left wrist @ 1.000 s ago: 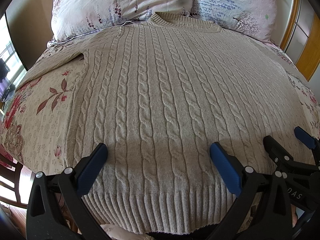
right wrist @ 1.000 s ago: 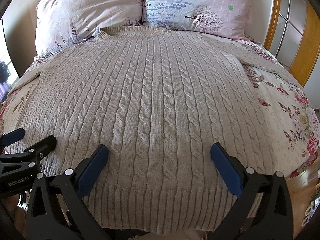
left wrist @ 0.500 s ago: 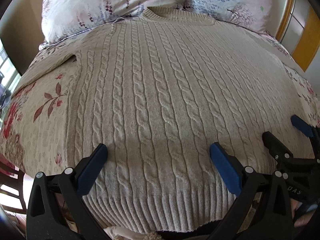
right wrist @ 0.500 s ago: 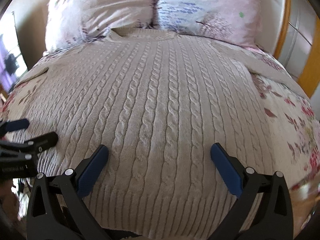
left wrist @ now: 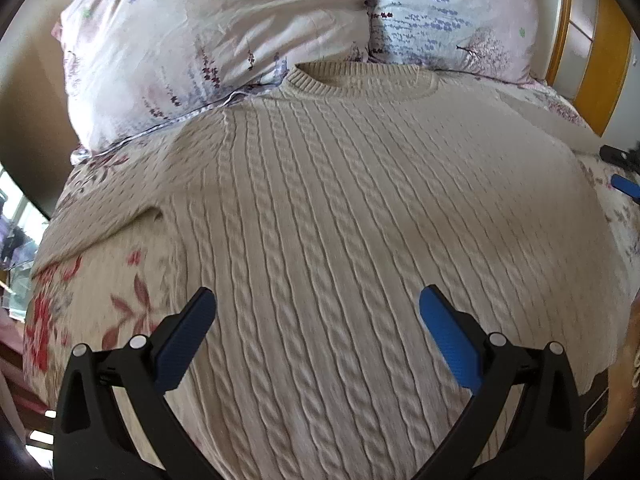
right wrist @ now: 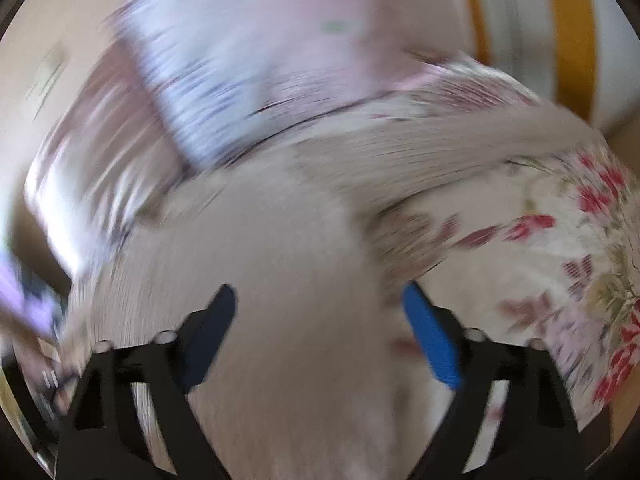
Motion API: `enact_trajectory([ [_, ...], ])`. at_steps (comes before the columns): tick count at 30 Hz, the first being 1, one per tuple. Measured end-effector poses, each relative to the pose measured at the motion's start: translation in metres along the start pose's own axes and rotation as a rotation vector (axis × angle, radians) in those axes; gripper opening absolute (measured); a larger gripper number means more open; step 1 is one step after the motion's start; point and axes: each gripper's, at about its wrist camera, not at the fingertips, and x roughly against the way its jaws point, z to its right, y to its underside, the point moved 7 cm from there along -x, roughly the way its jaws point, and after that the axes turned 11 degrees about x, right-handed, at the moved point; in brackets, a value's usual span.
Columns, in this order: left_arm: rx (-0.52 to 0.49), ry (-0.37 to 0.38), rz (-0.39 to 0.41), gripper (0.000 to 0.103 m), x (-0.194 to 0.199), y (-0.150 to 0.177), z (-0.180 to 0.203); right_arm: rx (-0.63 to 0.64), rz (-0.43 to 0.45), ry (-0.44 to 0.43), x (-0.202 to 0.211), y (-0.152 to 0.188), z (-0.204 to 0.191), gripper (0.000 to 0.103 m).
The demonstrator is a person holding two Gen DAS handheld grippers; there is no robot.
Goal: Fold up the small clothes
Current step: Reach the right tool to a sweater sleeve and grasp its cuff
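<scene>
Nearest the lens in the left wrist view, the left gripper [left wrist: 318, 312] shows black plastic arms tipped with ribbed blue pads, spread wide with nothing between them but the knit below. Under it lies the sweater [left wrist: 340, 220], a cream cable-knit pullover spread flat, front up, on the bed. Raised rope-like cables run lengthwise between plain ribbed columns. Its left sleeve [left wrist: 104, 220] angles out over the floral bedspread [left wrist: 72, 304], a pale cotton-like cloth printed with red flowers and brown leaves. Farther off, the ribbed round neckline [left wrist: 360, 80] touches two plump pillows [left wrist: 216, 36] in crinkled pink and lilac printed fabric. Beyond them, at the right, stands a wooden headboard [left wrist: 600, 64] with an orange-brown frame.

At the right edge of that view, a blue pad of the right gripper [left wrist: 624, 186] shows over the bedspread. In the heavily blurred right wrist view, the right gripper [right wrist: 318, 308] hangs above the sweater's right side, near its right sleeve [right wrist: 460, 140]. Its jaws have just been closing partway, yet stand apart and pinch nothing.
</scene>
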Motion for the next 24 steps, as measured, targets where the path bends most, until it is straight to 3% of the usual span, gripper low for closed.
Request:
enact_trajectory([
  [2, 0.001, 0.048, -0.006, 0.101, -0.004, -0.012, 0.000, -0.150, 0.010, 0.005, -0.009, -0.018, 0.037, 0.062],
  [6, -0.003, 0.107, 0.041, 0.101, -0.006, -0.036, 0.000, -0.387, 0.022, 0.014, -0.027, -0.033, 0.095, 0.058],
  [9, 0.010, 0.201, 0.073, 0.101, -0.008, -0.050, 0.005, -0.510, 0.021, -0.007, -0.041, -0.037, 0.123, 0.055],
  [13, 0.054, 0.246, 0.049, 0.101, -0.022, -0.065, 0.005, -0.557, 0.069, 0.012, -0.050, -0.051, 0.143, 0.048],
  [22, 0.112, 0.257, 0.019, 0.101, -0.048, -0.081, 0.003, -0.597, 0.127, 0.120, -0.050, -0.064, 0.175, 0.034],
  [24, 0.114, 0.262, 0.011, 0.101, -0.051, -0.083, 0.004, -0.583, 0.128, 0.148, -0.050, -0.063, 0.179, 0.024],
])
